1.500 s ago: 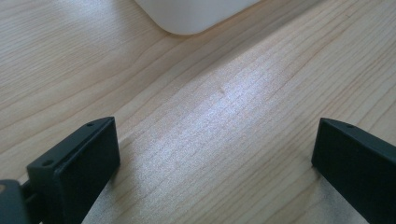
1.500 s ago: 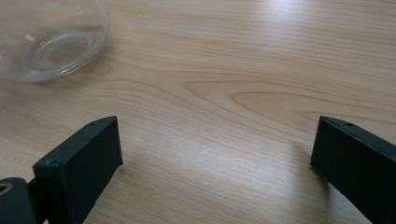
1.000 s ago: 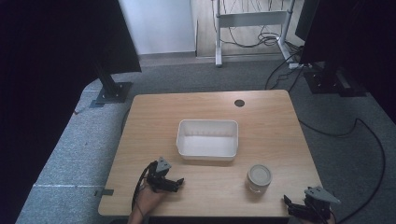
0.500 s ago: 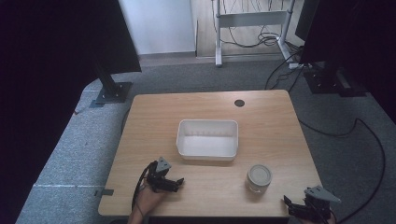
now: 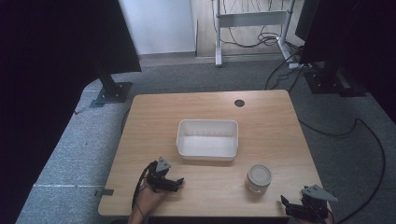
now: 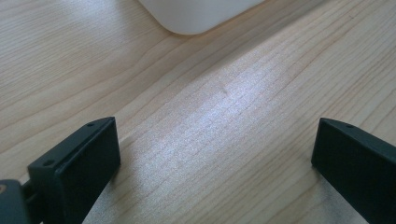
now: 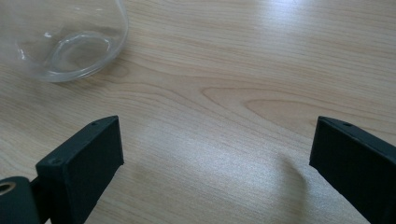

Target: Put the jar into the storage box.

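Observation:
A white rectangular tub (image 5: 208, 138) sits in the middle of the wooden table (image 5: 266, 121), and its rounded corner (image 6: 196, 16) shows at the top of the left gripper view. A clear glass jar (image 5: 259, 177) stands near the front right; its base (image 7: 60, 42) appears at the upper left of the right gripper view. My left gripper (image 5: 176, 183) rests low at the table's front left, open, with bare wood between its jaws (image 6: 217, 154). At the front right corner, my right gripper (image 5: 288, 208) is open over bare wood (image 7: 217, 154), just short of the jar.
A small dark grommet hole (image 5: 239, 102) is set in the table's far edge. Grey carpet (image 5: 70, 154) surrounds the table, with black stands (image 5: 109, 91) at the left and right, a white frame (image 5: 252, 18) and loose cables (image 5: 355, 126) behind.

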Demonstrator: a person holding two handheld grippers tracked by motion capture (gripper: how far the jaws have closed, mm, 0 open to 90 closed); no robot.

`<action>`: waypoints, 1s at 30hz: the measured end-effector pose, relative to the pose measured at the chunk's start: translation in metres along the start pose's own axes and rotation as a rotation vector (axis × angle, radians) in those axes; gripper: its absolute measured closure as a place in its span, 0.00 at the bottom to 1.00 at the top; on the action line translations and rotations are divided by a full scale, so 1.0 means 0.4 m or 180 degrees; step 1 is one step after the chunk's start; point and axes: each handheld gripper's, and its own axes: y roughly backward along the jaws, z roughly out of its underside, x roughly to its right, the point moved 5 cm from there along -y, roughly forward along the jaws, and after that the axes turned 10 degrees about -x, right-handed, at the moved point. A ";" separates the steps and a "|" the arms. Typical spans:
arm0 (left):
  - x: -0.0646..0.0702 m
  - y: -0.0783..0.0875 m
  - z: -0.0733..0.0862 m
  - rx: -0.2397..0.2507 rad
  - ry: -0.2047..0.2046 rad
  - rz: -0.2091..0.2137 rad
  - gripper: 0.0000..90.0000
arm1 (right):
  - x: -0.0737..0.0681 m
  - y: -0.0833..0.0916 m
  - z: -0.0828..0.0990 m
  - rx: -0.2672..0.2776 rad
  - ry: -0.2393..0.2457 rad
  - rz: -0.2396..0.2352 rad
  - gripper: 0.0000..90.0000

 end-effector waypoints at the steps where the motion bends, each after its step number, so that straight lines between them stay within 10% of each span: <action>1: 0.000 0.000 0.000 0.0001 0.0002 0.0000 0.01 | -0.001 0.001 -0.001 0.0004 0.0007 0.0001 0.01; 30: 0.000 0.000 0.000 0.0001 0.0003 -0.0002 0.01 | -0.080 0.034 -0.075 0.0189 0.0377 -0.0289 0.01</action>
